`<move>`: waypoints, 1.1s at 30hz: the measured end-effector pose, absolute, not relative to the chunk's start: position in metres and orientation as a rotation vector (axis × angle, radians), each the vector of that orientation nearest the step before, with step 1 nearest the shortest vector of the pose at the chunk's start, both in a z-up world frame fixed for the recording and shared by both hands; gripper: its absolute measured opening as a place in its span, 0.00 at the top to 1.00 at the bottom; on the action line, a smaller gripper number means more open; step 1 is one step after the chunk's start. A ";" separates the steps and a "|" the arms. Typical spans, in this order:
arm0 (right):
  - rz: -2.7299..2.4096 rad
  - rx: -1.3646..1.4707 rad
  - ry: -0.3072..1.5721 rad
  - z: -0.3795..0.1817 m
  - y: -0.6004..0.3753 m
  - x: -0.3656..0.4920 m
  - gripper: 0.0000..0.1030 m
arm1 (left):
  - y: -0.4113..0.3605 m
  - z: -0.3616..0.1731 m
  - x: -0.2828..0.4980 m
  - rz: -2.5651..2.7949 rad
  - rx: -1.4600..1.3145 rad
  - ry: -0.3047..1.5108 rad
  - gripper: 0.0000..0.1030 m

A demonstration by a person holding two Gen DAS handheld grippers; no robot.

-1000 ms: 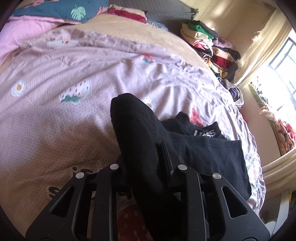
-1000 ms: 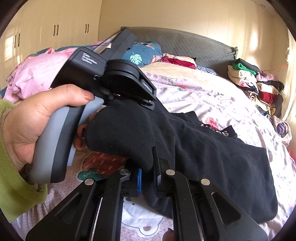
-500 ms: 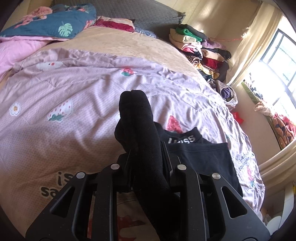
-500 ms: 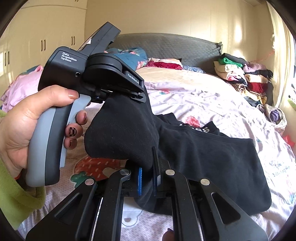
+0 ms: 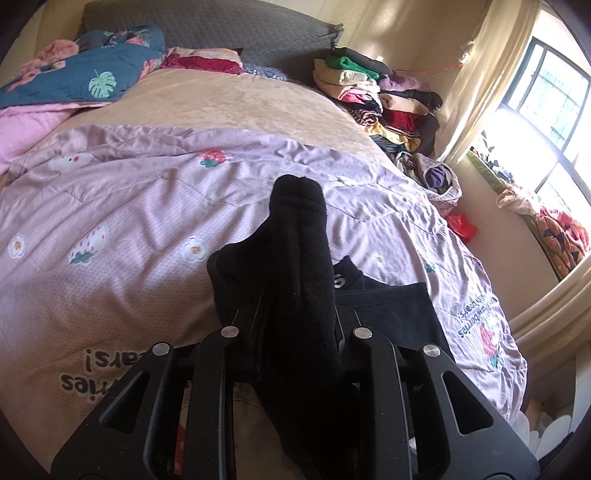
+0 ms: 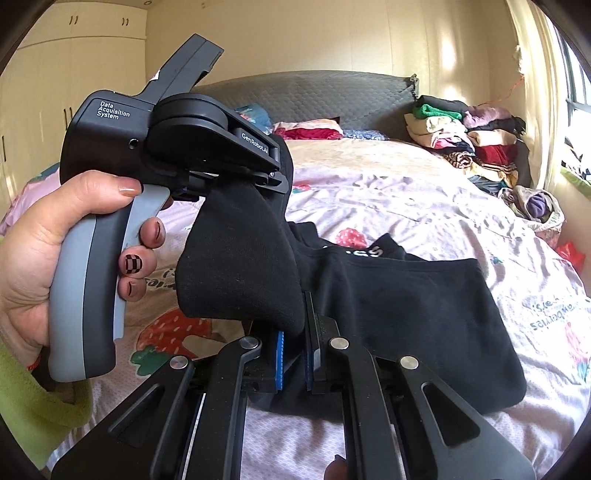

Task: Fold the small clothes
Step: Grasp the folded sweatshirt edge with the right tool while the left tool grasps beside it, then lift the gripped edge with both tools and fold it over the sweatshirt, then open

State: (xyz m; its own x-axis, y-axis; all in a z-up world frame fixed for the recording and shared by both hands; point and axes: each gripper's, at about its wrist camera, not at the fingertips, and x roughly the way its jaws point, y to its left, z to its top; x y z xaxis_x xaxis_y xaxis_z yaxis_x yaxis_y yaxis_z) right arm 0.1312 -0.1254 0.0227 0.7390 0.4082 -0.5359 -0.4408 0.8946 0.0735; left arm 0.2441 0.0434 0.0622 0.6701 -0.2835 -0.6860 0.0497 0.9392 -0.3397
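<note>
A pair of black socks [image 5: 299, 266] is held up above the bed between both grippers. My left gripper [image 5: 295, 325] is shut on the socks, which stick out forward past its fingers. It also shows in the right wrist view [image 6: 221, 147], held in a hand, with the socks [image 6: 240, 266] hanging below it. My right gripper [image 6: 295, 354] is shut on the lower end of the same socks. A black garment with white lettering [image 6: 424, 314] lies flat on the pink bedspread [image 6: 424, 206] behind the socks; it shows in the left wrist view [image 5: 388, 306] too.
A pile of folded clothes [image 5: 380, 96] sits at the far right of the bed by the grey headboard [image 5: 221, 29]. A blue leaf-print quilt [image 5: 85, 74] and pink bedding lie at the far left. A window and curtain [image 5: 498, 92] are on the right.
Both grippers have risen with the socks. The socks, draped sideways before, now point straight forward from the left gripper, folded narrower. The black garment stays on the bed.
</note>
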 end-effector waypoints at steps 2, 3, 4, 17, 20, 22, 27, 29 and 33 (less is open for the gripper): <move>0.459 -0.047 0.576 0.023 -0.132 0.130 0.93 | 0.037 0.063 0.245 -0.194 -0.298 0.820 0.84; 0.455 -0.041 0.578 0.023 -0.136 0.130 0.93 | 0.034 0.064 0.245 -0.195 -0.294 0.821 0.84; 0.454 -0.036 0.579 0.023 -0.138 0.131 0.93 | 0.029 0.065 0.246 -0.198 -0.286 0.820 0.84; 0.413 0.069 0.605 0.023 -0.182 0.136 0.93 | -0.022 0.068 0.256 -0.239 -0.243 0.835 0.84; 0.404 0.093 0.614 0.021 -0.191 0.138 0.93 | -0.032 0.065 0.259 -0.251 -0.244 0.844 0.84; 0.397 0.108 0.619 0.020 -0.196 0.138 0.93 | -0.038 0.063 0.261 -0.256 -0.245 0.851 0.84; 0.379 0.147 0.640 0.016 -0.210 0.141 0.93 | -0.054 0.059 0.265 -0.269 -0.246 0.868 0.84; 0.370 0.156 0.646 0.014 -0.214 0.142 0.93 | -0.060 0.057 0.268 -0.273 -0.242 0.875 0.84; 0.352 0.187 0.667 0.009 -0.225 0.146 0.93 | -0.074 0.051 0.276 -0.282 -0.236 0.894 0.84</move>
